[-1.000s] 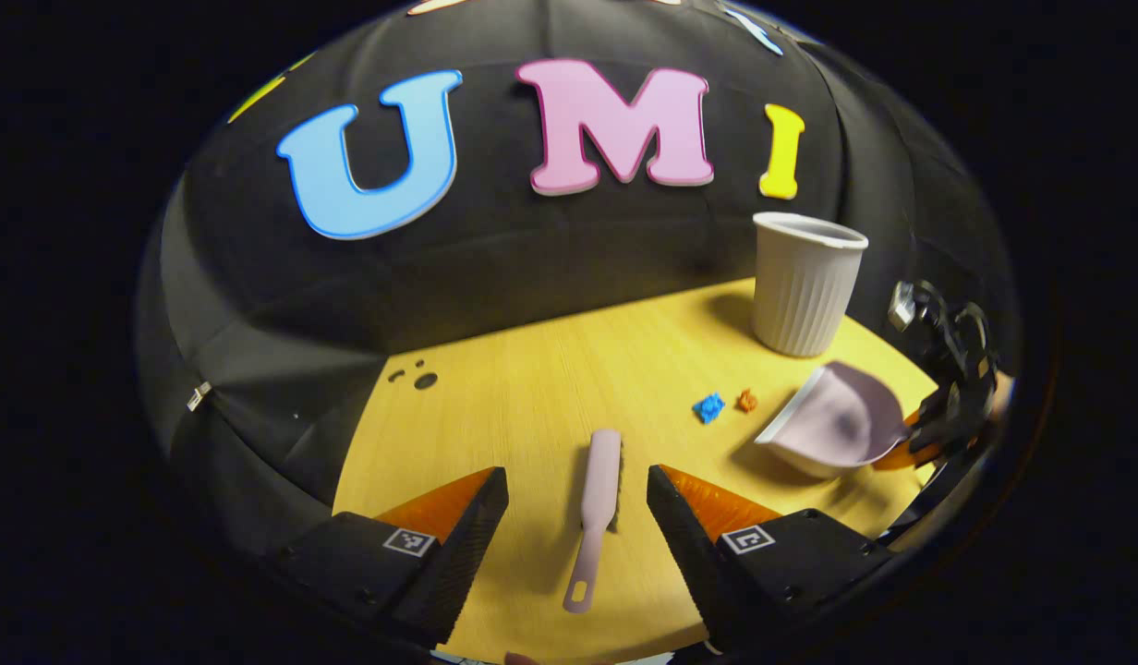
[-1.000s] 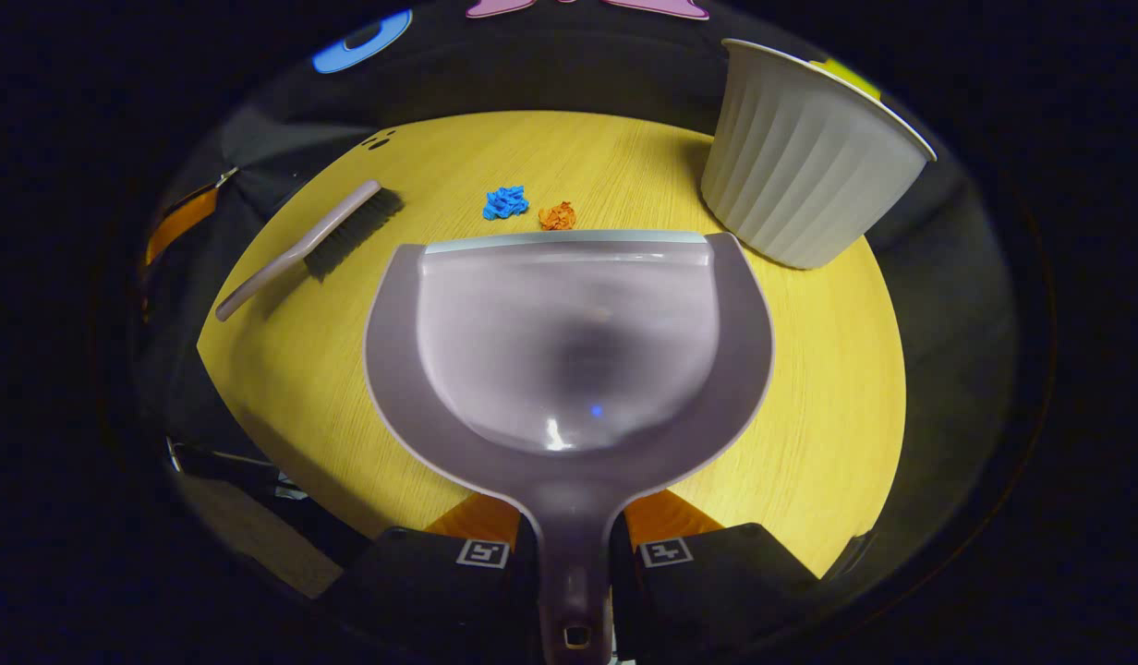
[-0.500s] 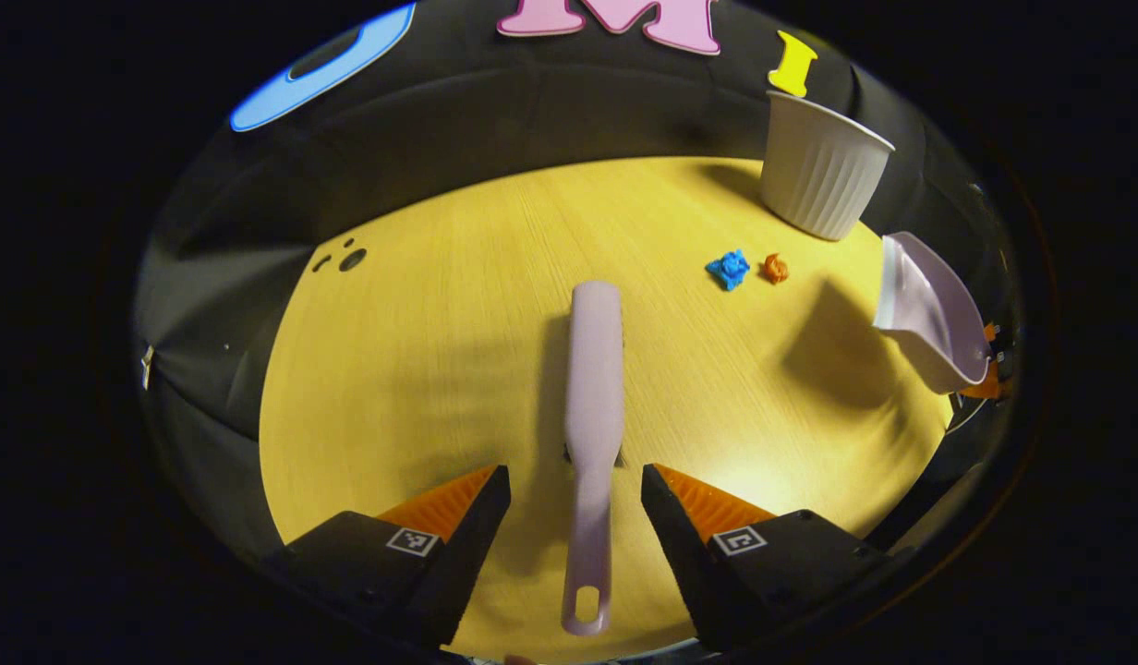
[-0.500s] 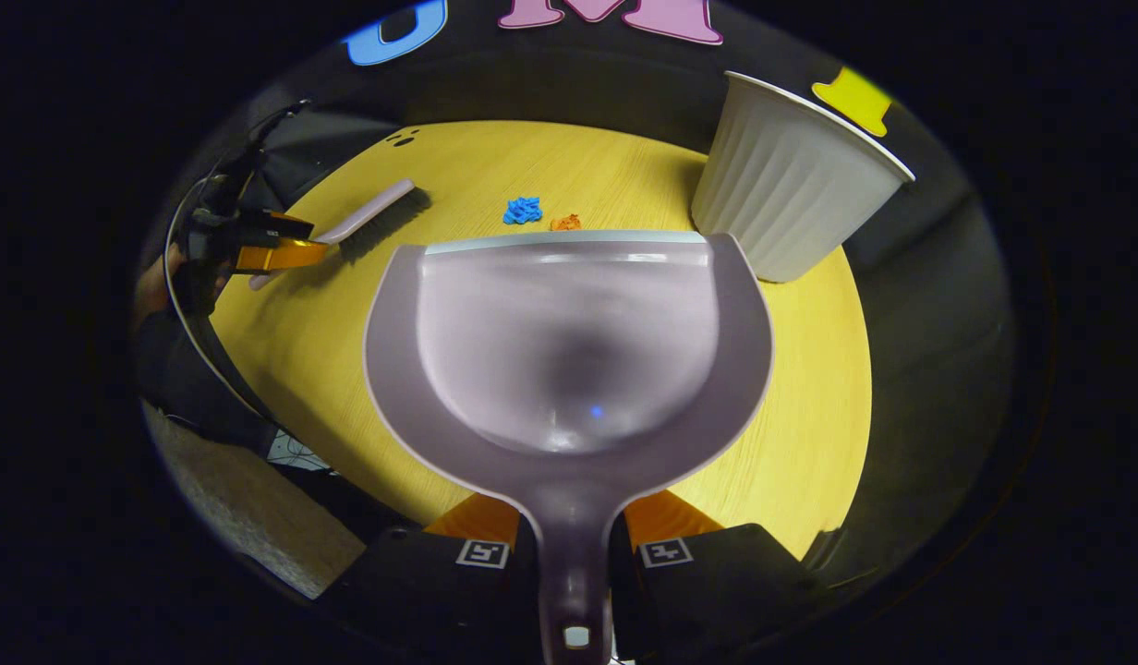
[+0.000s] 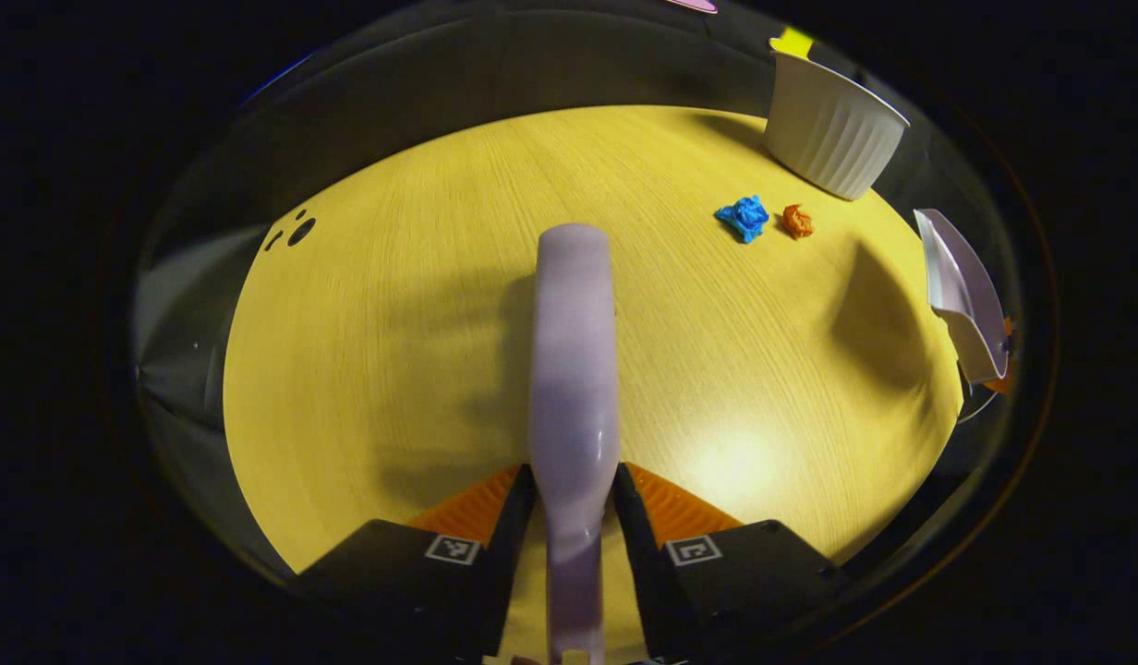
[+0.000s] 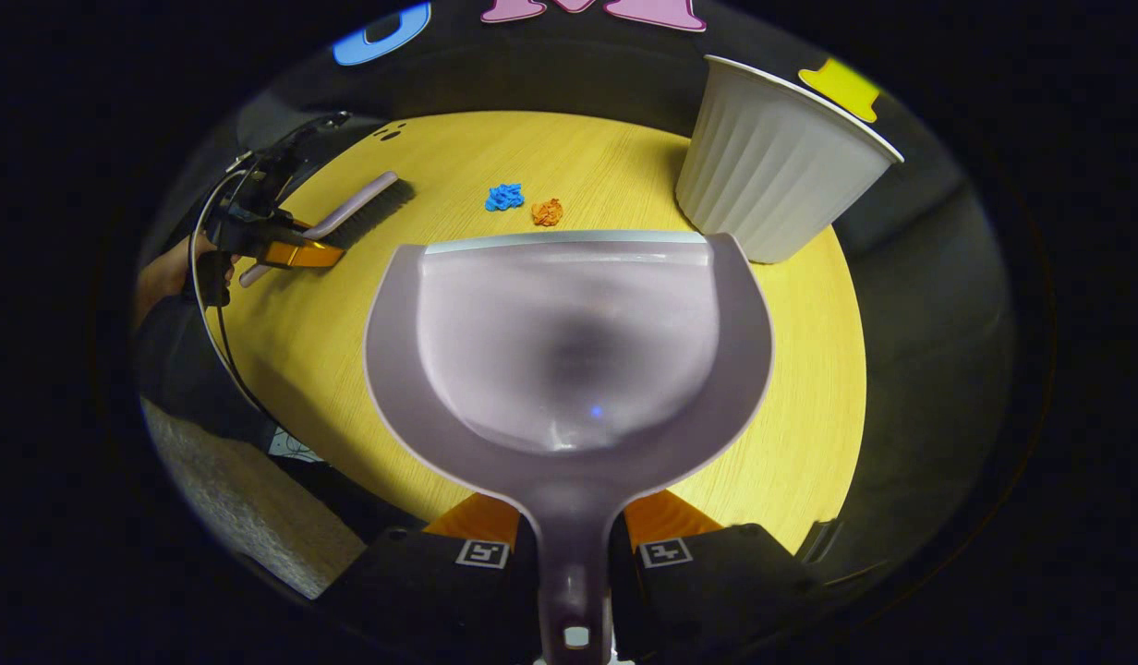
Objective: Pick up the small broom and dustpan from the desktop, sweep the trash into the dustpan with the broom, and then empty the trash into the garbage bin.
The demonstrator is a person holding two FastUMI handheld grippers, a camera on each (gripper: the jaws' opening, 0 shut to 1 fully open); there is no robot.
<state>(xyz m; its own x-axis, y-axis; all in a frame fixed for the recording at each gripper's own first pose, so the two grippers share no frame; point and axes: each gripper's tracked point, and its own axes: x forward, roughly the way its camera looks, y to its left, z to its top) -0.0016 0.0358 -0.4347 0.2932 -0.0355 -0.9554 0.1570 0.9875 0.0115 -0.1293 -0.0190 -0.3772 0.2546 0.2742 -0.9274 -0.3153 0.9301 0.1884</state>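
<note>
Broom (image 5: pixel 574 351) handle clamped in left claw (image 5: pixel 574 499); right claw (image 6: pixel 572 545) grips dustpan (image 6: pixel 569 351).

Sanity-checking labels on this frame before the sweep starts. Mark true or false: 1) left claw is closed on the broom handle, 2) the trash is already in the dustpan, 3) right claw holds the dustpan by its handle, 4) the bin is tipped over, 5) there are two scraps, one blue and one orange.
1) True. The left claw has both fingers pressed on the broom handle.
2) False. The dustpan is empty; the scraps lie on the desktop beyond its front edge.
3) True. The right claw grips the dustpan's handle.
4) False. The garbage bin stands upright on the desktop.
5) True. A blue scrap and an orange scrap lie side by side.
</note>
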